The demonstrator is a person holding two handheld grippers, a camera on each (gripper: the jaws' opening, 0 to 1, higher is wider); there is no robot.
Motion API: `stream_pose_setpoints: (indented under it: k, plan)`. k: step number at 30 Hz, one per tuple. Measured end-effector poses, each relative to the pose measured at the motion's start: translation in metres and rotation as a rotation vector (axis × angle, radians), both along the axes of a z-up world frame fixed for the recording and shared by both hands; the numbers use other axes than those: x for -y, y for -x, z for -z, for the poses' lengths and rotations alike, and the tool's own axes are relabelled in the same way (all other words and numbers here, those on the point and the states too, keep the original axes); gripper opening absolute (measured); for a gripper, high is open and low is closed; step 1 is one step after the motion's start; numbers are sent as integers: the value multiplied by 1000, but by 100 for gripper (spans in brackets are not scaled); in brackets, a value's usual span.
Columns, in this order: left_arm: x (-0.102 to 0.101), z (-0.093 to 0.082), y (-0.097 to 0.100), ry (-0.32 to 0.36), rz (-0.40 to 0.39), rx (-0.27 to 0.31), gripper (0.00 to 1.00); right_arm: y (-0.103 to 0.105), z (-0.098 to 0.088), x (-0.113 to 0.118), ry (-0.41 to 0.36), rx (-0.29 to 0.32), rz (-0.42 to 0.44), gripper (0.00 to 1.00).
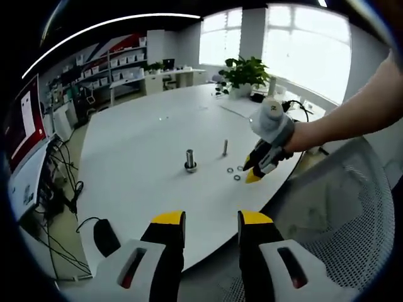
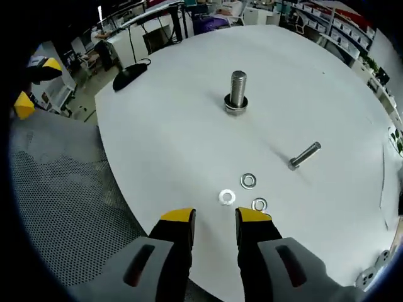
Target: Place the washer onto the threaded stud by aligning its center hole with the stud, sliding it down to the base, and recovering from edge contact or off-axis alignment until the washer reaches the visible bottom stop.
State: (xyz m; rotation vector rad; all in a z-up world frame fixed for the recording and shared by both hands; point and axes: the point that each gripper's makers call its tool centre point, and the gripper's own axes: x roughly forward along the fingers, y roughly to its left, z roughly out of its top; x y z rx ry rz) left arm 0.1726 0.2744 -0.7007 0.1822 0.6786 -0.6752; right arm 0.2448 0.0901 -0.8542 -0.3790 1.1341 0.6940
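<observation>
An upright threaded stud [image 2: 237, 90] [image 1: 189, 159] stands on the white round table [image 2: 189, 138], with a ring at its base. Three loose washers lie close together: one [image 2: 227, 197] just beyond my right gripper's tips, another [image 2: 248, 181] a little further out, the third [image 2: 259, 204] by the right jaw. My right gripper [image 2: 215, 217] hovers open right over them, holding nothing. In the left gripper view that right gripper [image 1: 253, 171] hangs over the washers [image 1: 237, 178], held by a hand. My left gripper [image 1: 211, 220] is open off the table's near edge.
A second bolt [image 2: 305, 155] [image 1: 225, 148] lies beyond the washers. A black mouse [image 2: 129, 74] [image 1: 106, 236] with a cable sits near the table edge. A mesh chair [image 1: 352, 207] stands beside the table. A potted plant [image 1: 242, 75] is at the far side.
</observation>
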Motion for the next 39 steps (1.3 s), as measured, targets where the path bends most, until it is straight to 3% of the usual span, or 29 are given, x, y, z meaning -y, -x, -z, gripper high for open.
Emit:
stream_pose_setpoints:
  k: [10,14,15,22,26,29,32,36,39]
  plan:
    - [-1,1,0,-5,-2,-1,31,-6,8,-4,29,-12,-44,27]
    - [2,3,0,-10,15,-13,31,0,15,-5,78,-34,-93,26]
    - [2,3,1,-9,18,-14,31,-5,14,-5,94,-2,-123,25]
    - [0,4,-1,-21,6,-13,31,-4,14,-8,125,-47,-166,26]
    - [-1,6,1,-25,11,-17,31,-6,15,-8,137,-46,-158,26]
    - [-2,6,1,-32,8,-13,30,-4,14,-9,155,-43,-198,27]
    - [-1,4,-1,-25,5,-13,30,-5,16,-10,148,-44,-223,29]
    - [1,5,1,-23,15,-12,29,-2,15,-13,136,-29,-327,31]
    - [0,4,0,-25,13,-6,29,-3,14,-12,119,-20,-311,30]
